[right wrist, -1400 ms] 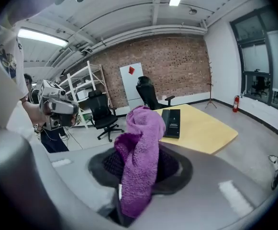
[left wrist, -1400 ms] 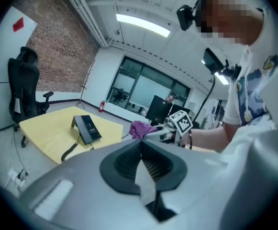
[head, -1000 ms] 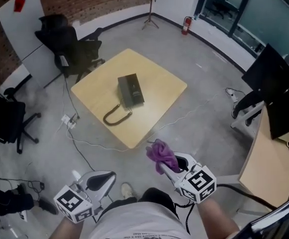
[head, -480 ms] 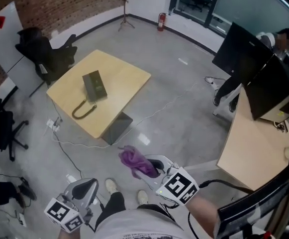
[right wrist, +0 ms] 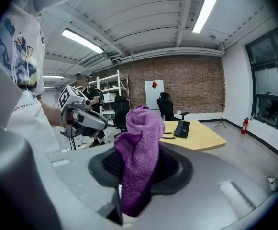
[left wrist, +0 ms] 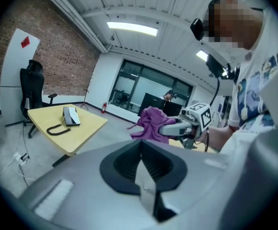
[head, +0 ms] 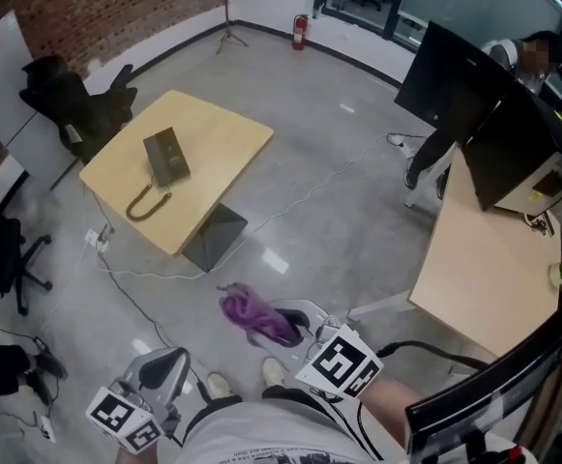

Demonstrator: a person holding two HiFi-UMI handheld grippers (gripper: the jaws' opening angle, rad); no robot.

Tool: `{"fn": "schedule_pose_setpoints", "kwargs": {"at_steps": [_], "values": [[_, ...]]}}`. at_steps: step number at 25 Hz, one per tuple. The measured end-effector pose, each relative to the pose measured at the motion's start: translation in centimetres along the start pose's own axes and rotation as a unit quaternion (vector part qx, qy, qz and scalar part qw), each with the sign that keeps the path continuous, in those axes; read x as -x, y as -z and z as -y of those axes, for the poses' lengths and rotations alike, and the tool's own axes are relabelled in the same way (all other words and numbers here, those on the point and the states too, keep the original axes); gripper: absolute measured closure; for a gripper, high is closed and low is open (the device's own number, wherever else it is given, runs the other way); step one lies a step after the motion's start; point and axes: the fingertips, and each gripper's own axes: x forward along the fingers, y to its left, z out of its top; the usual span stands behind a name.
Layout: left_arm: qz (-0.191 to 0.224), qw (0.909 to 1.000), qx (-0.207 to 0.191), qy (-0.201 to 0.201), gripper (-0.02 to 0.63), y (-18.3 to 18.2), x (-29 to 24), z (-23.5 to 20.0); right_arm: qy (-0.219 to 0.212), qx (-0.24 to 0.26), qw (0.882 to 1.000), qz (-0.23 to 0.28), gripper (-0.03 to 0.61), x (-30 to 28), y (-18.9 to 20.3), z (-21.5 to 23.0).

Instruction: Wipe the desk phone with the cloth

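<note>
The dark desk phone [head: 166, 156] lies on a light wooden table [head: 213, 129] far off at the upper left, its handset [head: 143, 206] off the cradle on a coiled cord near the table's edge. A purple cloth [head: 250, 314] hangs from my right gripper [head: 288, 319], which is shut on it low in the head view. In the right gripper view the cloth [right wrist: 138, 152] stands bunched between the jaws, with the phone [right wrist: 182, 128] small behind it. My left gripper [head: 167, 365] is shut and holds nothing, well short of the table.
A black office chair [head: 68, 100] stands behind the table, and a white cable [head: 155, 276] runs over the concrete floor. A second wooden desk [head: 484, 269] with black monitors [head: 474, 104] is at the right. A person stands behind those monitors.
The table and phone have slid farther away, up and to the left in the head view. Both grippers sit lower in the frame, the right one still holding the cloth.
</note>
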Motion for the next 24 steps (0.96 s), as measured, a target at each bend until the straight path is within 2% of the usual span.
{"fn": "schedule_pose_setpoints", "kwargs": {"at_steps": [7, 24], "values": [[0.007, 0.9998, -0.007, 0.019, 0.609, -1.0, 1.1, -0.4, 0.007, 0.008, 1.000, 0.002, 0.457, -1.1, -1.5, -1.6], [0.010, 0.9996, 0.001, 0.026, 0.610, -0.4, 4.5, -3.5, 0.005, 0.017, 1.000, -0.012, 0.457, -4.9, -3.2, -4.5]]}}
